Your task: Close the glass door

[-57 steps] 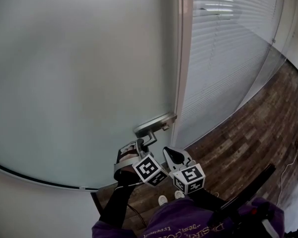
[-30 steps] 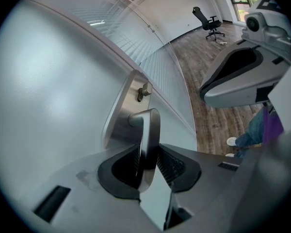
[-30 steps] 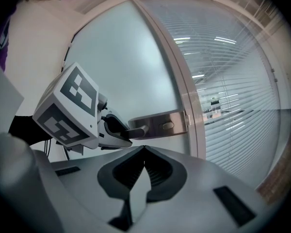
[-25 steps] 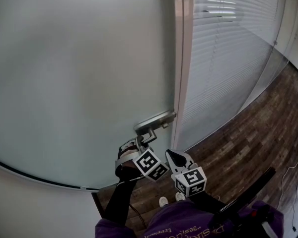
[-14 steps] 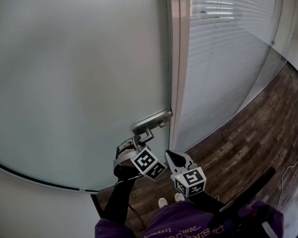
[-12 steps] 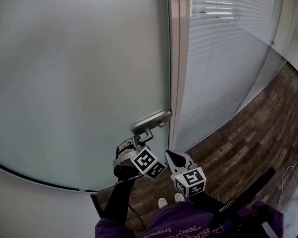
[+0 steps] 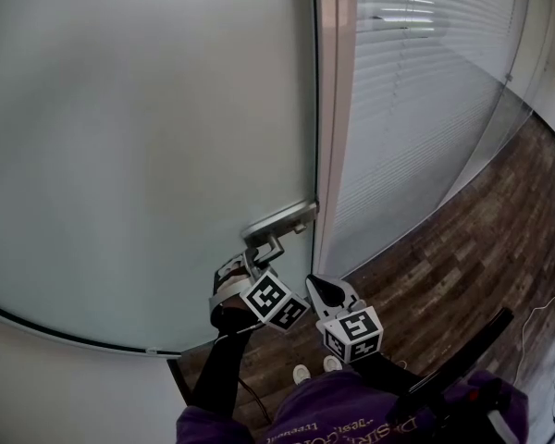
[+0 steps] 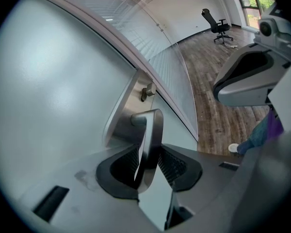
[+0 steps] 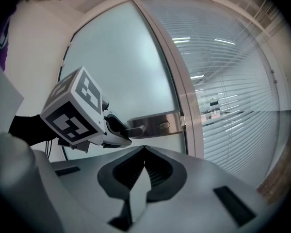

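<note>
The frosted glass door (image 7: 148, 137) meets the pale metal frame (image 7: 338, 109) at its three o'clock. Jaws of my left gripper (image 8: 148, 159), just opening, loosely straddle the brushed-steel lever handle (image 8: 151, 135). My right gripper (image 9: 144, 152) is pinched together, empty. Risk: an unlatched door rebounds once I let go.

Purple garment (image 7: 351, 425), bottom of head view: pale print, upside down, too blurred to read reliably (one fragment possibly "test"). Marker cubes (image 7: 273, 302): black-white square patterns only, no characters.
</note>
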### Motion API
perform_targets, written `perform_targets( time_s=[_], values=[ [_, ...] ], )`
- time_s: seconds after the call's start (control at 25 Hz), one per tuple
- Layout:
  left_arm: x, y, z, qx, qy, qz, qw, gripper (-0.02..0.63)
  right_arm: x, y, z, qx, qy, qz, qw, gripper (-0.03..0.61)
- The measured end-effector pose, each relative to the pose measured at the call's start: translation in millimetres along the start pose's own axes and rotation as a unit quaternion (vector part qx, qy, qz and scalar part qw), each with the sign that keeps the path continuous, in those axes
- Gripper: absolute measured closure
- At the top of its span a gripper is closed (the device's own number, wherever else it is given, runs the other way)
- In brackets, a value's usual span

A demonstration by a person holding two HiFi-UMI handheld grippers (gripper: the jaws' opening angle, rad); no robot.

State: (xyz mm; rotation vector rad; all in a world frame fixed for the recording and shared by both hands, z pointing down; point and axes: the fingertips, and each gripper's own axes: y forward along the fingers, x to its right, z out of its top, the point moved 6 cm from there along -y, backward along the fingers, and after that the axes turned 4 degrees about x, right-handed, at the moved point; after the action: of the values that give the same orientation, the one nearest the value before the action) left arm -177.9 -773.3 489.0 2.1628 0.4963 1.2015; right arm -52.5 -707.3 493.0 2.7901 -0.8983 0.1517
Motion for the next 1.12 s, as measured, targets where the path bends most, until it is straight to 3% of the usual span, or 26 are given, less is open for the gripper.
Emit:
perform_targets(
  time_s=[1.12],
  values=[
    [-11,13,-3,0.004,-0.063,-0.016,0.9978,0.463,5,5,2,0.003,-0.004,0.007,1.0,0.581]
  ],
)
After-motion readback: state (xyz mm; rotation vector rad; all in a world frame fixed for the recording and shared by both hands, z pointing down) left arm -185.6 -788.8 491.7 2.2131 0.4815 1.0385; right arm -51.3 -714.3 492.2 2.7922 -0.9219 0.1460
